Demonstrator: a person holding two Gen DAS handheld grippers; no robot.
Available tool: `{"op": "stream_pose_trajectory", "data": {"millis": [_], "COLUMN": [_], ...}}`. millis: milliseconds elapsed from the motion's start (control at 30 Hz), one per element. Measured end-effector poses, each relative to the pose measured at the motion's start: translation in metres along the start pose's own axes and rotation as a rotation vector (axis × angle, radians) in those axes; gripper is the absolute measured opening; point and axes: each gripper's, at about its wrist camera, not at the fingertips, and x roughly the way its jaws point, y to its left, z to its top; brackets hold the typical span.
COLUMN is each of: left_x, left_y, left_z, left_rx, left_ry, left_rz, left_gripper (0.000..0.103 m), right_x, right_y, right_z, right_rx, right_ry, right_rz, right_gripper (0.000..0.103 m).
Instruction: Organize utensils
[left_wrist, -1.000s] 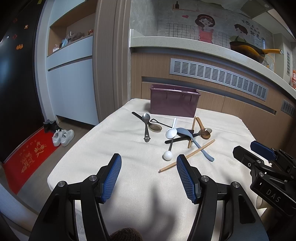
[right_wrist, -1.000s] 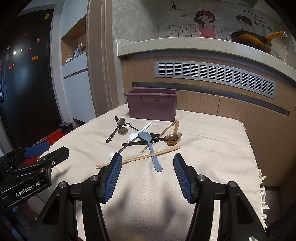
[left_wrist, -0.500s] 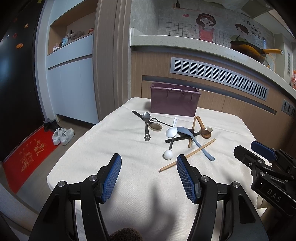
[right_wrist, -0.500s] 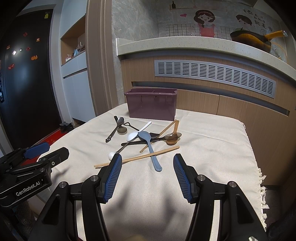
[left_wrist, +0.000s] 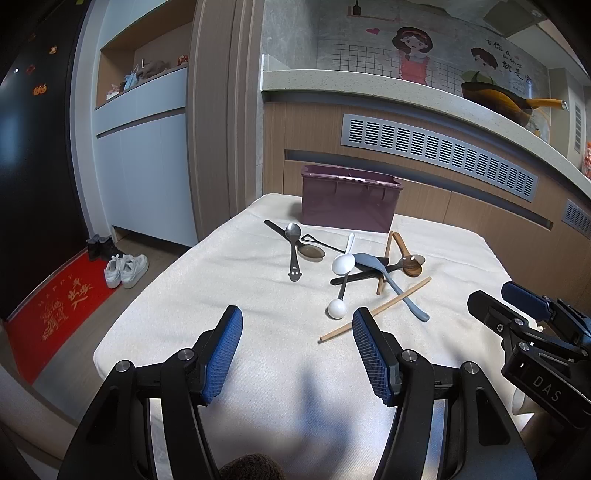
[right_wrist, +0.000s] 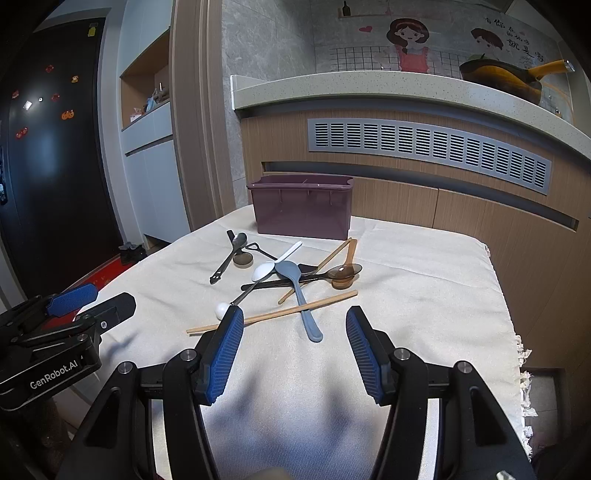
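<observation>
Covering the table, a cream cloth (left_wrist: 229, 280) carries everything, and it is the biggest thing in either view. At its far edge, against the wooden counter front (right_wrist: 480, 221), stands a purple utensil box (left_wrist: 349, 201) (dividers show inside its rim in the right wrist view, though the number of compartments cannot be told). Both tongs hang low over the near part of the cloth: the left gripper (left_wrist: 297, 354) is released, its blue pads (left_wrist: 223, 354) wide apart with nothing between them, and the right gripper (right_wrist: 293, 352) is likewise spread and holds nothing.

Between the grippers and the box lie the loose utensils. One wooden chopstick (right_wrist: 273, 313) slants across the front of the heap, and a second chopstick (left_wrist: 384, 260) runs toward the box. A grey-blue spoon (right_wrist: 297, 291) crosses over the front chopstick, its bowl beside a white spoon (left_wrist: 344, 258). A black-handled scoop with a white ball end (left_wrist: 337, 308) lies nearest the left gripper. A brown translucent spoon (right_wrist: 345, 273) and a wooden spoon (left_wrist: 404, 254) sit to the right of the heap. Apart to the left, a metal spoon (left_wrist: 293, 251) lies across a black-handled one (left_wrist: 312, 249).
</observation>
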Motion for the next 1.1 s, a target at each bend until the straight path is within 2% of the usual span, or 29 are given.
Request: {"op": "stream_pose_trajectory", "data": {"millis": [300, 500, 600, 700, 767, 900, 967, 1033, 1100], "left_x": [0.006, 0.026, 0.052, 0.082, 0.103, 0.134, 0.154, 0.170, 0.180], "left_y": [0.000, 0.006, 0.008, 0.010, 0.010, 0.016, 0.024, 0.034, 0.046], "left_z": [0.006, 0.024, 0.040, 0.054, 0.063, 0.081, 0.092, 0.101, 0.105], "left_rx": [-0.001, 0.003, 0.023, 0.028, 0.041, 0.068, 0.067, 0.058, 0.046], "left_ry": [0.020, 0.030, 0.070, 0.132, 0.156, 0.138, 0.170, 0.192, 0.200], "left_rz": [-0.007, -0.016, -0.070, -0.188, -0.188, -0.145, -0.129, -0.101, -0.082], "left_gripper": [0.063, 0.063, 0.063, 0.063, 0.063, 0.063, 0.063, 0.063, 0.063], "right_x": [0.002, 0.013, 0.028, 0.049, 0.065, 0.106, 0.130, 0.153, 0.180], "right_y": [-0.005, -0.018, -0.025, -0.033, -0.038, -0.037, -0.028, -0.020, -0.012], "right_z": [-0.003, 0.012, 0.028, 0.044, 0.054, 0.063, 0.063, 0.064, 0.065], "right_rx": [0.009, 0.008, -0.014, -0.044, -0.052, -0.110, -0.148, -0.154, -0.152], "right_ry": [0.011, 0.017, 0.025, 0.046, 0.075, 0.207, 0.271, 0.326, 0.384], "right_rz": [-0.002, -0.012, -0.011, 0.010, 0.052, 0.201, 0.227, 0.279, 0.304], "right_gripper": [0.056, 0.056, 0.056, 0.053, 0.052, 0.052, 0.051, 0.041, 0.035]}}
